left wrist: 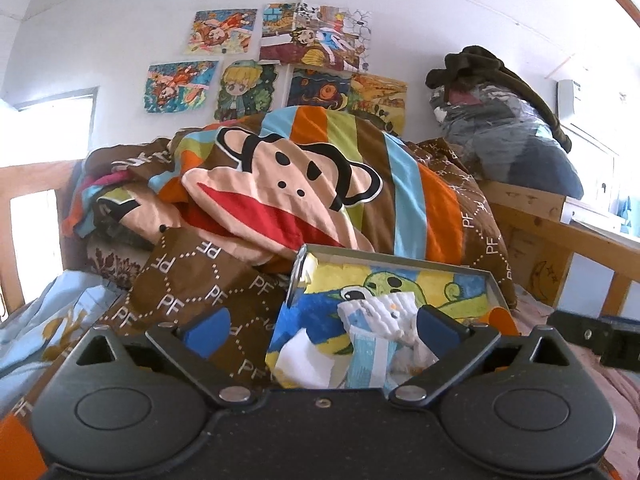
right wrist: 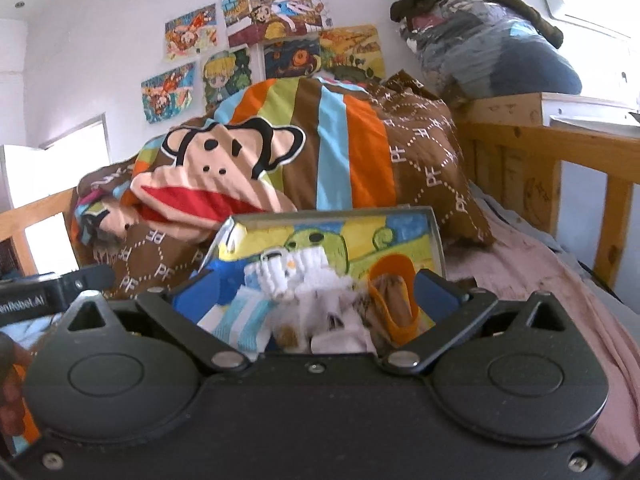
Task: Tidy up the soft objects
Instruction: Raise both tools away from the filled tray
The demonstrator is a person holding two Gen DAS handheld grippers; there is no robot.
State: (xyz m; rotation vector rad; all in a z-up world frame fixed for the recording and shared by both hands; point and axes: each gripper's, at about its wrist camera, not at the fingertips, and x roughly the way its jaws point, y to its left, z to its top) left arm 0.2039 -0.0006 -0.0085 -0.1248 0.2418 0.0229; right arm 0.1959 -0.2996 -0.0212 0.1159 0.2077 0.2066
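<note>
- My left fingers (left wrist: 322,326): blue pads spread wide, nothing pinched; they frame the near edge of the shallow grey box with a colourful cartoon lining (left wrist: 400,261).
- My right fingers (right wrist: 314,292): likewise spread wide and empty.
- Small soft socks, white and light-blue striped (right wrist: 276,280), with an orange-trimmed brown one (right wrist: 394,300): piled inside the box.
- The box rests on the bed against a striped monkey-print quilt (left wrist: 288,176).

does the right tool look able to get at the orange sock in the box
Probably yes: the right tool is open and empty, and the orange sock lies uncovered in the open box, just inside its right finger.
</note>
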